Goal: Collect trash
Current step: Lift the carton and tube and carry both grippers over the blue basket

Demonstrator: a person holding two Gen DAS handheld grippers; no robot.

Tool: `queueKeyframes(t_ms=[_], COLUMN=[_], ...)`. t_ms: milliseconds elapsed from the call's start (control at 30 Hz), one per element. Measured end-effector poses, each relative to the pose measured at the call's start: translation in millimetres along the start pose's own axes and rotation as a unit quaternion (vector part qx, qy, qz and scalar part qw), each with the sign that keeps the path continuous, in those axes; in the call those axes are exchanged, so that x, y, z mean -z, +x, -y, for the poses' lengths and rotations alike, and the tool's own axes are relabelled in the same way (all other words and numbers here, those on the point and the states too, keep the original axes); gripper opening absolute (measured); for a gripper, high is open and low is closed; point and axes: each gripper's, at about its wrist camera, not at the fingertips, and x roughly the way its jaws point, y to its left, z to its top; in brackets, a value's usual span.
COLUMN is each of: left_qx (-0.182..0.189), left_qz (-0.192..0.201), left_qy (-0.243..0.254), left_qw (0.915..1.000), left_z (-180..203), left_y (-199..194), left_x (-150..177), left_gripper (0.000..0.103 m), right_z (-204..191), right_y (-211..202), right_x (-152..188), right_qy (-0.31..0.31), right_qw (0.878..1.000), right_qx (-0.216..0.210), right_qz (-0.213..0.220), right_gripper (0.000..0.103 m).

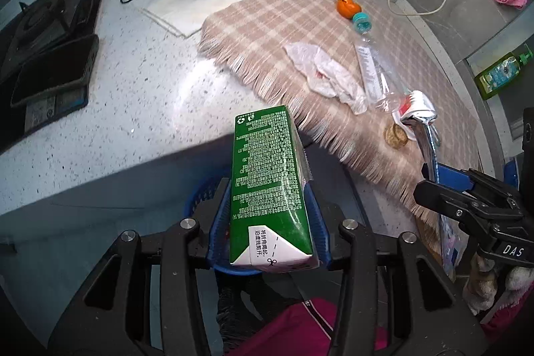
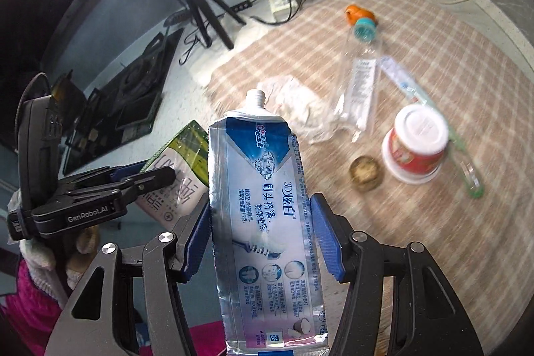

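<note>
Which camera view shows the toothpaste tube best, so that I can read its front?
The right wrist view. There the toothpaste tube fills the middle, front printing facing the camera, open neck at the top, held in the right tool. The left wrist view shows only its thin shiny edge at the right side.

- tube (image 2: 263,209): "crest" logo near the neck; "3d炫白" down the body, with smaller chinese lines too fine to vouch for.
- carton (image 1: 267,186): recycling symbol at the top; dense white small print, unreadable; scissors mark on a dashed line on the white corner.
- right gripper (image 1: 434,175): "das".
- left gripper (image 2: 157,172): "genrobot.ai".
</note>
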Motion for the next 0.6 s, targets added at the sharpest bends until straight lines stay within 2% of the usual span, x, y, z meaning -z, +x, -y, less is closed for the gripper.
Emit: queueKeyframes(t_ms=[267,600], left_qx=[-0.007,-0.022], left_qz=[-0.037,-0.078], left_qy=[-0.013,-0.026], left_qw=[0.9992,0.9964], left_z=[-20,-41], left_y=[23,59], left_x=[34,59], left_gripper=[0.044,0.044], right_z=[-20,-38], right_y=[41,85], right_x=[28,50], right_qy=[-0.006,-0.024], right_qw=[0.999,0.996], right_qx=[0.002,0.024], right_qz=[-0.042,-0.086], right_gripper=[0.057,0.057])
